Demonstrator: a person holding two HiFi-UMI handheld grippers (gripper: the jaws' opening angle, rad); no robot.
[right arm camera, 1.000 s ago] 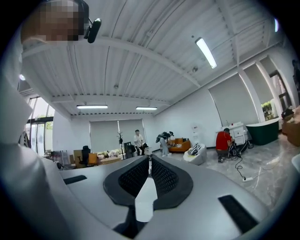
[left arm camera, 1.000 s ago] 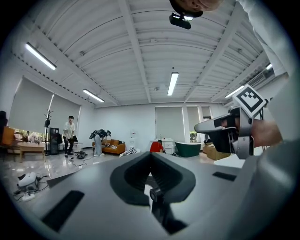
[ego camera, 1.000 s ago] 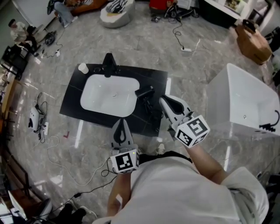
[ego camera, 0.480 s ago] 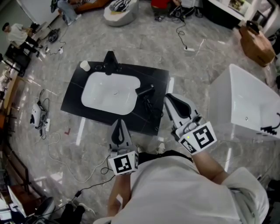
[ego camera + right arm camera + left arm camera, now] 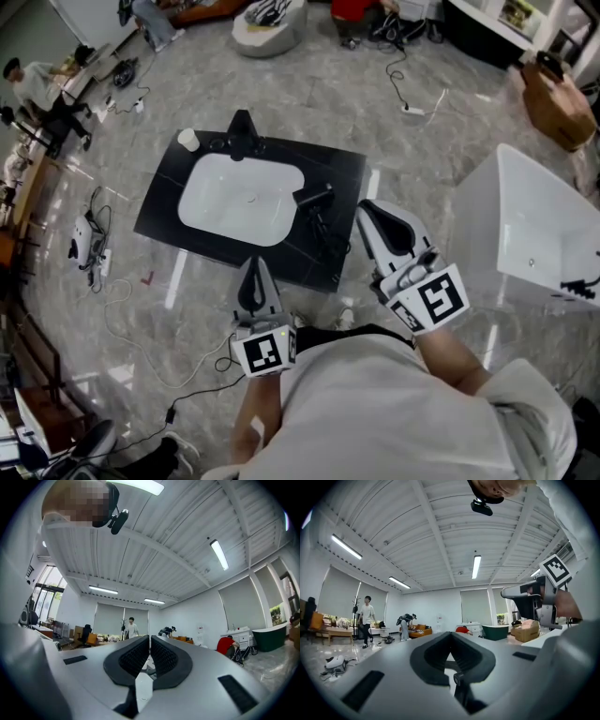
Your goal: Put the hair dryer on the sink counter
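A black hair dryer (image 5: 314, 199) lies on the black sink counter (image 5: 339, 172), just right of the white basin (image 5: 239, 199), with its cord trailing toward the front edge. My right gripper (image 5: 365, 208) hovers right of the dryer, off the counter's right side, shut and empty; its own view (image 5: 150, 638) shows only the room and ceiling. My left gripper (image 5: 252, 263) hangs in front of the counter's front edge, jaws together and holding nothing. The left gripper view (image 5: 451, 634) points up into the room and catches the right gripper (image 5: 529, 597).
A black faucet (image 5: 242, 131) and a white cup (image 5: 188, 139) stand at the counter's back edge. A white bathtub (image 5: 544, 234) sits to the right. Cables and a small white device (image 5: 82, 239) lie on the marble floor at left. People are at the far side of the room.
My right gripper has shifted slightly right and back toward the person, and its marker cube has turned. The hair dryer has stayed put on the counter. The left gripper has barely moved.
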